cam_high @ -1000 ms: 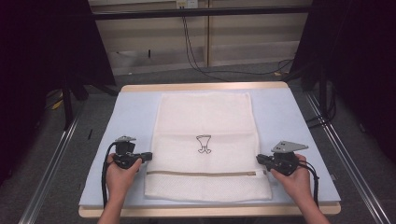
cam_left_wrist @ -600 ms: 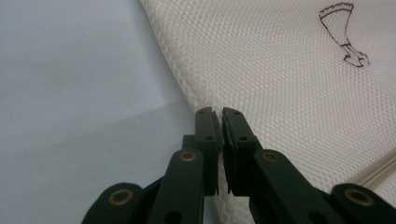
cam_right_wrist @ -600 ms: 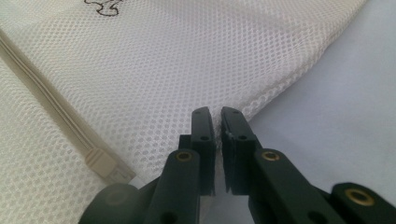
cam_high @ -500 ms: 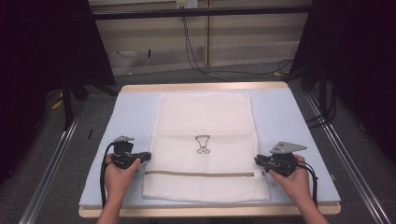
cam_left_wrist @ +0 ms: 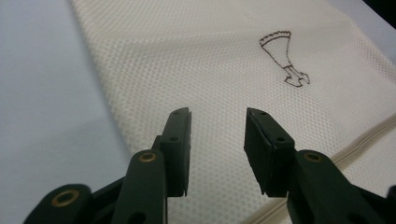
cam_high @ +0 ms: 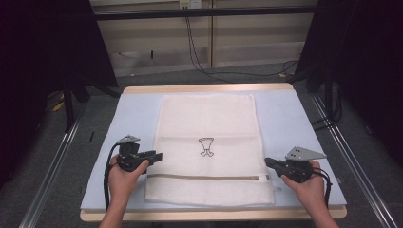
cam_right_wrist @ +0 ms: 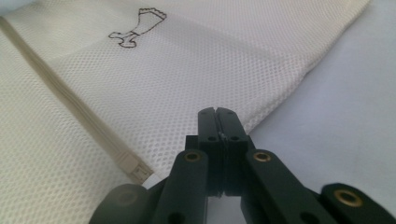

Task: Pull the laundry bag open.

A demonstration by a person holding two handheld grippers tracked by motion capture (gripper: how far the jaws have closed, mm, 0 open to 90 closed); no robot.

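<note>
A cream mesh laundry bag [cam_high: 206,118] lies flat on the pale blue table cover, with a small dark emblem [cam_high: 206,146] at its middle and a zip band [cam_high: 204,177] across its near part. My left gripper [cam_high: 159,156] sits at the bag's left edge. In the left gripper view, the gripper [cam_left_wrist: 218,112] is open just above the mesh [cam_left_wrist: 210,56]; its jaws have just been opening, with nothing pinched. My right gripper [cam_high: 267,161] is at the bag's right edge, near the zip's end [cam_right_wrist: 135,170]. The gripper [cam_right_wrist: 216,109] is shut, having just closed on nothing.
The pale blue cover [cam_high: 285,118] leaves bare strips to the left and right of the bag. The table's wooden rim [cam_high: 209,88] runs along the far side. Metal rails [cam_high: 57,156] flank the table, and cables [cam_high: 199,57] hang on the far floor.
The left gripper's jaws stand wider apart than before. Both hands have stayed almost where they were, and the bag lies as it did.
</note>
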